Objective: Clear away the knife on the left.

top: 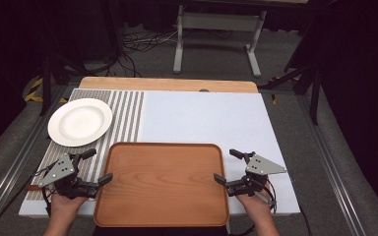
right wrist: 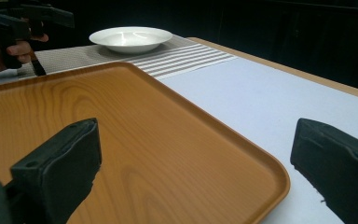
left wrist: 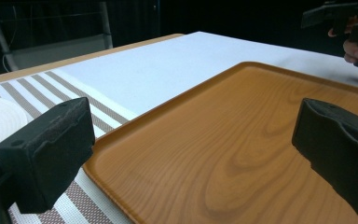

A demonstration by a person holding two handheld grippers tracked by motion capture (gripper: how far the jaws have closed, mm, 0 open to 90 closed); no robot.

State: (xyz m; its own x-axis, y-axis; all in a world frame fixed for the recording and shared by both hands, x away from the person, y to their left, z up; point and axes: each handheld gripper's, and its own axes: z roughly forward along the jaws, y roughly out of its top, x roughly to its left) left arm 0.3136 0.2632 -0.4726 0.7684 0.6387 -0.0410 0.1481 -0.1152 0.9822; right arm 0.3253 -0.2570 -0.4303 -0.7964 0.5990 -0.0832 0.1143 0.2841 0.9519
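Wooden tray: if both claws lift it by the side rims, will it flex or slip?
The tray looks rigid, one flat board with a low raised rim, so it probably won't flex. Its surface looks glossy and smooth, so the thin rim may slip. It's wide and empty; uneven lifting would likely tilt it.

No readable text, labels, brands or numbers anywhere: wooden tray (top: 162, 184), white plate (top: 80, 121), striped mat (top: 125, 115) and surface (top: 206, 118) all carry no markings.

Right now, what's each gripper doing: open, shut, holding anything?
Left gripper: open, holding nothing, jaws astride the left edge of the wooden tray.
Right gripper: open, holding nothing, jaws astride the tray's right edge.
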